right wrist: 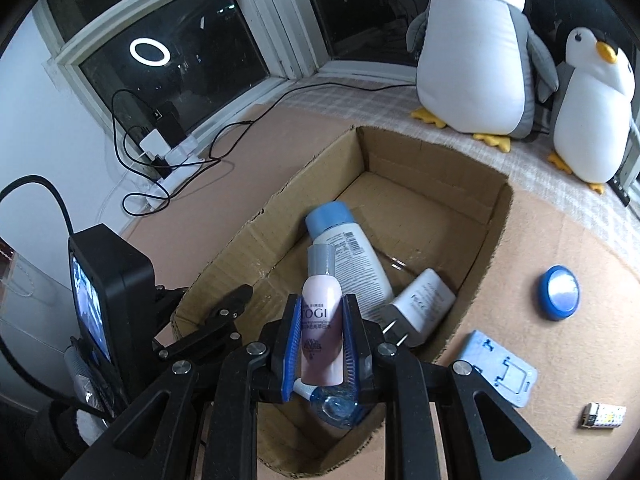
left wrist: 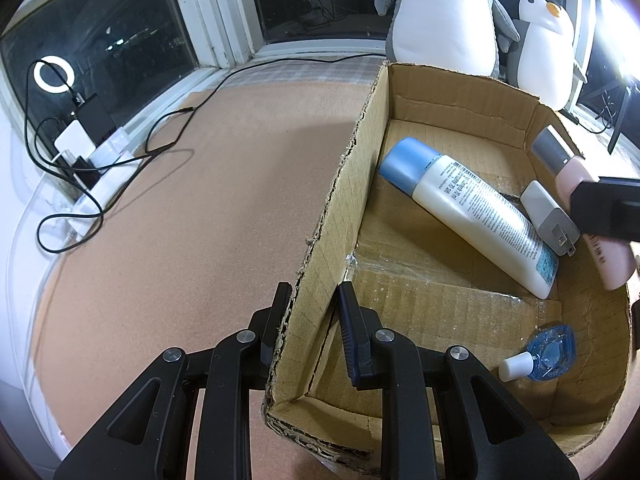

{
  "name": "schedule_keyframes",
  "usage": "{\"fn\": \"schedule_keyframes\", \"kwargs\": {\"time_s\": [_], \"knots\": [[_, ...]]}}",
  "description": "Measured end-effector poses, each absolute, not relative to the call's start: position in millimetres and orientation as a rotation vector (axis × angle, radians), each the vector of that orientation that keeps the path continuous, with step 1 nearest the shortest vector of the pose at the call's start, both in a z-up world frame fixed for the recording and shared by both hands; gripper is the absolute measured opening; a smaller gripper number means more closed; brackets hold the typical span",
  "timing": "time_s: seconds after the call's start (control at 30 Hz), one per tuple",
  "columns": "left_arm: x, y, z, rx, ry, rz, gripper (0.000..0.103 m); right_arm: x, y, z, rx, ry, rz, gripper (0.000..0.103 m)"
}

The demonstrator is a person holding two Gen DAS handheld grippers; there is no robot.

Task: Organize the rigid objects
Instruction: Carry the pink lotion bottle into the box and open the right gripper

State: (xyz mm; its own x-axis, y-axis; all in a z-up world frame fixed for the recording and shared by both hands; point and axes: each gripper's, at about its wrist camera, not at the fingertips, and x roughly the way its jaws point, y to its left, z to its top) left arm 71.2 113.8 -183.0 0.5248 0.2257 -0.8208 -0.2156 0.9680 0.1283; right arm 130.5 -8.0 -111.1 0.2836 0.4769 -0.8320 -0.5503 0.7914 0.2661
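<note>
An open cardboard box (left wrist: 336, 216) sits on the cork mat. My left gripper (left wrist: 312, 288) is shut on its left wall near the front corner, one finger outside and one inside. My right gripper (right wrist: 322, 300) is shut on a pink bottle (right wrist: 322, 332) with a grey cap, held over the box with the cap pointing away from me. In the box lie a white bottle with a blue cap (left wrist: 472, 208), a white charger plug (left wrist: 550, 216) and a small blue bottle with a white cap (left wrist: 548, 352). The pink bottle (left wrist: 576, 168) also shows at the right edge of the left wrist view.
On the mat right of the box lie a blue round puck light (right wrist: 558, 292), a pale blue flat piece (right wrist: 500, 368) and a small packet (right wrist: 604, 416). Two plush penguins (right wrist: 476, 52) stand behind the box. A power strip (right wrist: 172, 160) with cables lies by the window.
</note>
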Motion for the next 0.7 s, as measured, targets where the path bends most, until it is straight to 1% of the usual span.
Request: {"fn": "schedule_keyframes", "kwargs": {"time_s": [0.23, 0.33, 0.47, 0.5, 0.63, 0.7], "knots": [[71.1, 114.0, -183.0, 0.011, 0.983, 0.264, 0.022, 129.7, -4.4, -114.2, -0.101, 1.083, 0.682, 0.018], [71.0, 114.0, -183.0, 0.011, 0.983, 0.264, 0.022, 130.1, -4.1, -113.8, -0.104, 1.082, 0.682, 0.020], [71.2, 114.1, -183.2, 0.010, 0.983, 0.264, 0.022, 129.4, -4.2, -112.7, -0.120, 1.072, 0.673, 0.041], [71.0, 114.2, -183.0, 0.009, 0.983, 0.264, 0.022, 128.9, -4.5, -112.5, -0.122, 1.066, 0.668, 0.043], [71.1, 114.2, -183.0, 0.009, 0.983, 0.264, 0.022, 129.3, -7.6, -112.1, -0.122, 1.061, 0.655, 0.044], [71.4, 114.1, -183.1, 0.010, 0.982, 0.264, 0.022, 129.2, -9.3, -112.1, -0.126, 1.060, 0.649, 0.047]]}}
